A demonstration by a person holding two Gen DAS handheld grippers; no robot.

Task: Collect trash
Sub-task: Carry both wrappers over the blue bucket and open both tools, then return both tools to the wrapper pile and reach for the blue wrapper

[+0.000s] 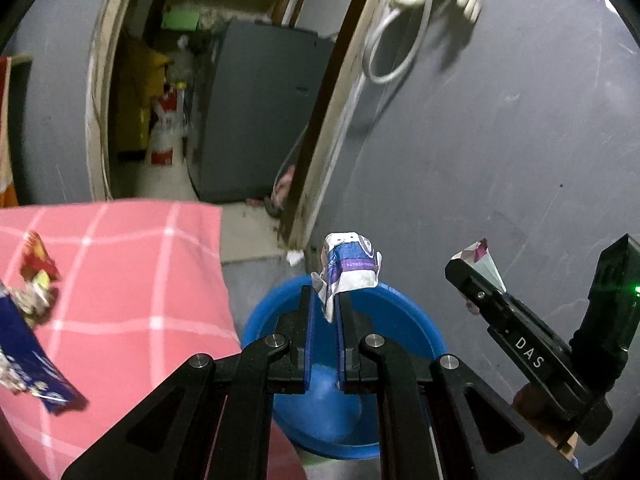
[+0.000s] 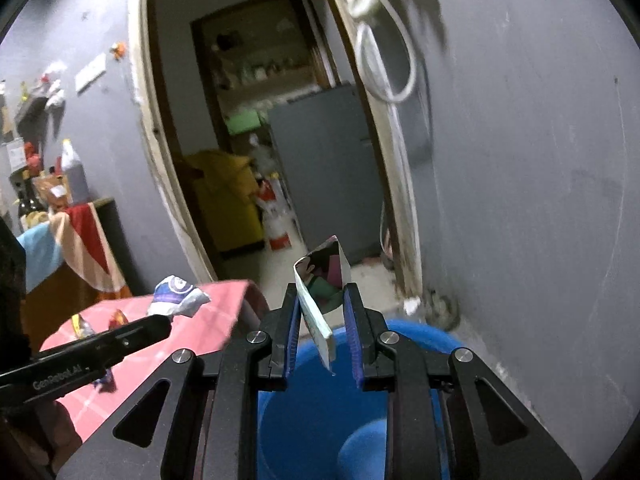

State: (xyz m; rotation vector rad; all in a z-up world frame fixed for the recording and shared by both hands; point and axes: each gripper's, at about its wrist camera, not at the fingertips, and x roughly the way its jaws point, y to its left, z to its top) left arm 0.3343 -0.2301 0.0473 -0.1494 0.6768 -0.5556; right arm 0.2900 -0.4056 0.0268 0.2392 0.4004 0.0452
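Trash status: blue bin (image 1: 404,320) sits on the floor, tucked between the pink checked tablecloth (image 1: 132,280) edge and the grey wall (image 1: 500,140), mouth open and unobstructed, both grippers above it. Doorway (image 2: 248,120) straight behind the bin, open floor through it, grey cabinet (image 2: 328,168) and yellow bag (image 2: 228,200) further inside. White cable loop (image 1: 396,40) hangs on the wall by the door frame. Cluttered side shelf with bottles (image 2: 74,172) at far left in the right wrist view.

Table edge is close on the left of the bin, wall close on the right; tight gap. More wrappers on the cloth: blue packet (image 1: 36,364), red-yellow wrapper (image 1: 38,260).

Left gripper (image 1: 324,308) pressed together, pinching a crumpled white-purple wrapper (image 1: 352,268) over the bin's far rim. Right gripper (image 2: 322,316) nearly closed, pinching a folded shiny wrapper (image 2: 324,280), lower end hanging over the bin.
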